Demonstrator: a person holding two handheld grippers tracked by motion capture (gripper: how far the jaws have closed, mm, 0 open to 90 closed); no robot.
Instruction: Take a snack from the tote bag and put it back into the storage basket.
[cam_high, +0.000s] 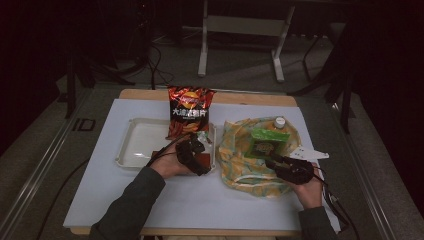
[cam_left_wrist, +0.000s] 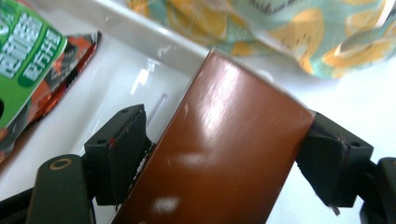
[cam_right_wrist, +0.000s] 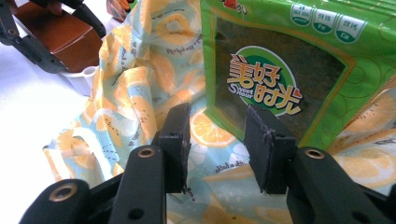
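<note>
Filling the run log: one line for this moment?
left claw: shut on brown box | right claw: open, at green snack pack | over fruit-print bag

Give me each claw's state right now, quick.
Left claw: shut on the brown box, above the white tray.
Right claw: open, holding nothing, at the green snack packet.

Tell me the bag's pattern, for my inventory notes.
Pale teal bag printed with orange citrus slices; clearest in the right gripper view.

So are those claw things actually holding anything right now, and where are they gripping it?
The left gripper clamps a brown box across its two long sides. The right gripper holds nothing; its jaws stand open just short of the green snack packet.
</note>
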